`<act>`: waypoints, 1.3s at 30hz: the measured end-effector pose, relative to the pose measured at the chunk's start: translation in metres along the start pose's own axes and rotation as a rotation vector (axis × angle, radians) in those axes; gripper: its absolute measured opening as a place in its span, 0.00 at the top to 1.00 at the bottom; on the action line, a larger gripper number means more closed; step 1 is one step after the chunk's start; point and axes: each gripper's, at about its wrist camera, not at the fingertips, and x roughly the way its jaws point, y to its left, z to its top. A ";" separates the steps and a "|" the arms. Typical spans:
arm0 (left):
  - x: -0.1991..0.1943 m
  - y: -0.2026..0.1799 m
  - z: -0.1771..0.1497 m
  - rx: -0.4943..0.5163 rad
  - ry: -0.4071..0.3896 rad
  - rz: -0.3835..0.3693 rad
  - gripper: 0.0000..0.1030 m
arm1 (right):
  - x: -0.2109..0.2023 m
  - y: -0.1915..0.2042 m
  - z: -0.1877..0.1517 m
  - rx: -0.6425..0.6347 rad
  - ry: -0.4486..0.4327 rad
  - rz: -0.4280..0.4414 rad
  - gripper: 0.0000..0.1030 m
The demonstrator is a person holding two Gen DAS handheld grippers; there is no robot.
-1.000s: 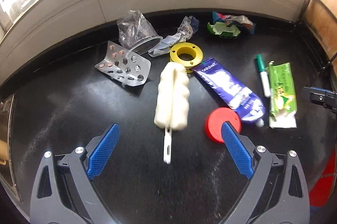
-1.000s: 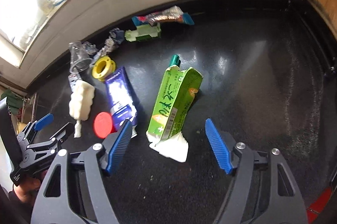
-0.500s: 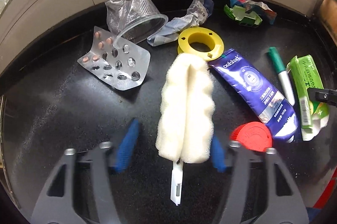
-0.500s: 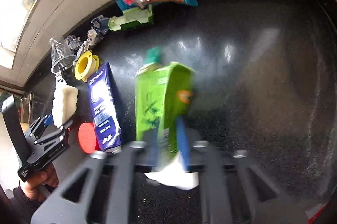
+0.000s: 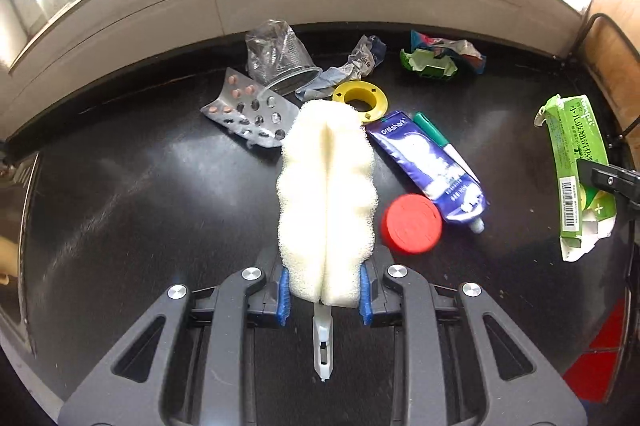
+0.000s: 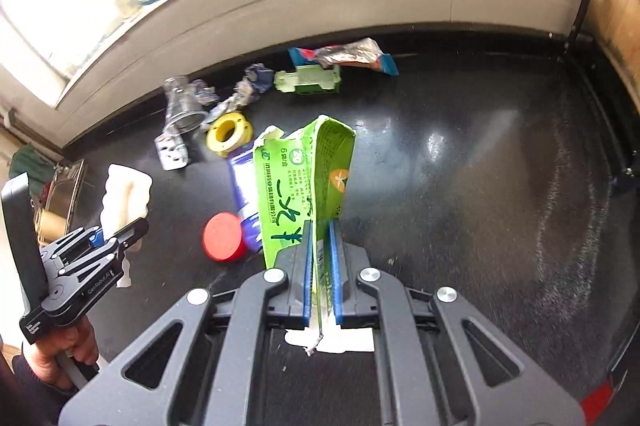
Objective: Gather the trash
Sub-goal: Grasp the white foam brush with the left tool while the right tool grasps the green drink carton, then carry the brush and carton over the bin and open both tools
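Observation:
My left gripper (image 5: 323, 292) is shut on the lower end of a white sponge brush (image 5: 326, 197), whose white handle sticks out below the pads. My right gripper (image 6: 320, 266) is shut on a flattened green carton (image 6: 304, 181) and holds it lifted off the black table; the carton also shows in the left wrist view (image 5: 576, 169). The left gripper with the brush (image 6: 124, 193) shows at the left of the right wrist view. On the table lie a blue tube (image 5: 428, 161), a red lid (image 5: 412, 224), a yellow ring (image 5: 360, 99), a green marker (image 5: 436, 141), a pill blister (image 5: 250, 111) and a crushed clear cup (image 5: 280, 53).
A crumpled grey wrapper (image 5: 352, 65) and a torn green box with a foil wrapper (image 5: 440, 59) lie by the back wall (image 5: 320, 1). A black bar and wooden panel (image 5: 612, 65) stand at the right edge. A sink edge (image 5: 16, 205) is at the left.
Both grippers moved forward and closed: the left onto the sponge brush, the right onto the green carton, which has been lifted and carried right, off the marker.

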 end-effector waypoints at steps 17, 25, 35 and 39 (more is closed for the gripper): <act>-0.053 0.006 -0.047 -0.022 -0.028 -0.002 0.76 | -0.049 0.039 -0.050 -0.075 -0.049 -0.002 0.92; -0.070 0.023 -0.058 -0.065 -0.046 0.024 0.76 | -0.056 0.063 -0.053 -0.129 -0.060 0.020 0.92; -0.106 0.086 -0.086 -0.209 -0.076 0.110 0.76 | -0.046 0.142 -0.057 -0.294 -0.028 0.131 0.92; -0.124 0.122 -0.111 -0.299 -0.087 0.172 0.76 | -0.036 0.200 -0.067 -0.418 0.011 0.213 0.92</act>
